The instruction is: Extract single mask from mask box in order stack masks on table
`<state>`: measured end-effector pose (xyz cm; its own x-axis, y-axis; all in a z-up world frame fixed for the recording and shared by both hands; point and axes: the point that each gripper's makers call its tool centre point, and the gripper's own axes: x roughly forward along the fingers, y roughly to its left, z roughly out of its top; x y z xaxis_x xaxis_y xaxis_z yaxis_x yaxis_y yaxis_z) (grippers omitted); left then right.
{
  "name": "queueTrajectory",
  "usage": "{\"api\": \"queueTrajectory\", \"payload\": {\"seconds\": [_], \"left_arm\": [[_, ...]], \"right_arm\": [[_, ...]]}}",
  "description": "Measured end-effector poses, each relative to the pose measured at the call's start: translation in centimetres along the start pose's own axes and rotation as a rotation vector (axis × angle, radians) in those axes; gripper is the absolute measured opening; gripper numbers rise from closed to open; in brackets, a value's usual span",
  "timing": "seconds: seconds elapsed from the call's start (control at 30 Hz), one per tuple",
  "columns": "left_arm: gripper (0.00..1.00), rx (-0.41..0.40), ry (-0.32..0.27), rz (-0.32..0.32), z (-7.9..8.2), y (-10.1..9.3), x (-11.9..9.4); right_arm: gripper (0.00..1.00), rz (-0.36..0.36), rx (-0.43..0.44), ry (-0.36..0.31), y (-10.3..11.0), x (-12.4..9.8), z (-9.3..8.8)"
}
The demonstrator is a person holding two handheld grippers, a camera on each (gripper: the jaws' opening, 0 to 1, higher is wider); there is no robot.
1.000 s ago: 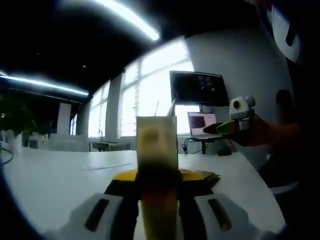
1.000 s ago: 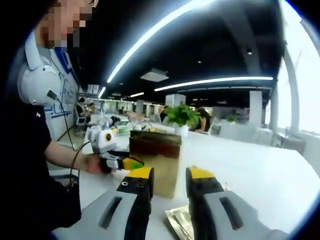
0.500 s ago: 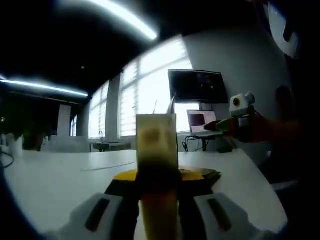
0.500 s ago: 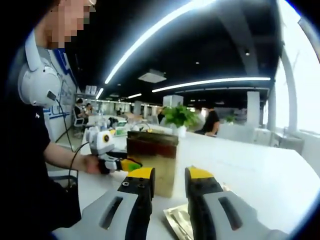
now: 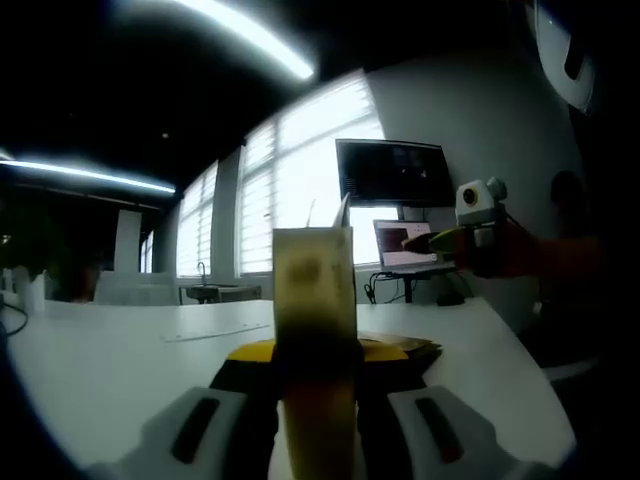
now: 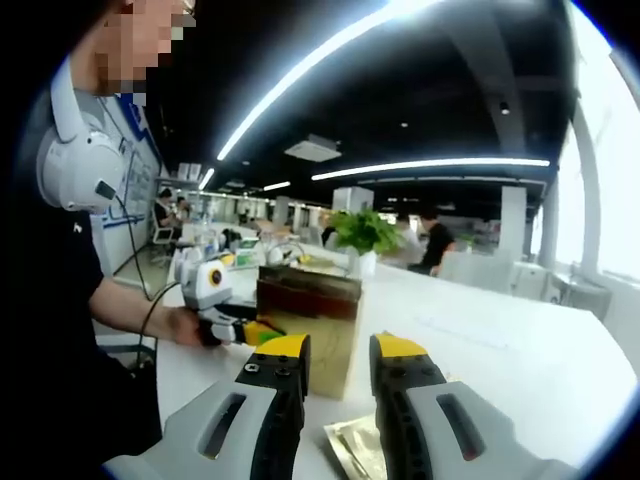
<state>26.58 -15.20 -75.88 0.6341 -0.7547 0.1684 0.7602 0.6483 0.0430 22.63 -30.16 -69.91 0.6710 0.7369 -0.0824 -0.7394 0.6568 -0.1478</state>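
Observation:
The mask box (image 5: 313, 290), a tall tan carton, stands upright on the white table (image 5: 110, 350). My left gripper (image 5: 315, 356) is shut on its lower part, yellow tips on either side. In the right gripper view the same box (image 6: 308, 322) stands just beyond my right gripper (image 6: 338, 350), which is open with nothing between its fingers. The left gripper (image 6: 238, 328) grips the box's side there. Flat wrapped masks (image 6: 352, 446) lie on the table under my right jaws and appear behind the box as a low stack (image 5: 408, 348). The right gripper (image 5: 462, 238) hovers at the right in the left gripper view.
A person's torso and arm (image 6: 60, 320) fill the left of the right gripper view. A wall monitor (image 5: 392, 172) and a laptop (image 5: 405, 245) stand at the table's far end. A potted plant (image 6: 365, 232) sits behind the box.
The right gripper has risen slightly in the left gripper view. The box and the left gripper's hold on it are unchanged.

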Motion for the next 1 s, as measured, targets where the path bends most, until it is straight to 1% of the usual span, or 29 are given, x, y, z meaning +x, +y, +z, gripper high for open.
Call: {"api": "queueTrajectory", "payload": {"seconds": [0.37,0.53,0.7,0.8,1.0], "left_arm": [[0.31,0.005,0.001,0.001,0.0,-0.1,0.1],[0.31,0.006,0.003,0.001,0.0,-0.2,0.1],[0.31,0.007,0.004,0.001,0.0,-0.1,0.1],[0.31,0.008,0.004,0.000,0.0,-0.1,0.1],[0.31,0.007,0.005,-0.001,0.0,0.0,0.1]], "right_arm": [[0.21,0.000,-0.027,-0.001,-0.2,0.2,1.9],[0.21,0.016,-0.052,0.017,-0.5,0.6,2.8],[0.20,0.040,-0.085,0.022,-0.5,1.3,4.1],[0.20,0.051,-0.109,0.038,-0.7,1.7,4.4],[0.20,0.058,-0.134,0.037,-1.2,2.3,5.5]]}}
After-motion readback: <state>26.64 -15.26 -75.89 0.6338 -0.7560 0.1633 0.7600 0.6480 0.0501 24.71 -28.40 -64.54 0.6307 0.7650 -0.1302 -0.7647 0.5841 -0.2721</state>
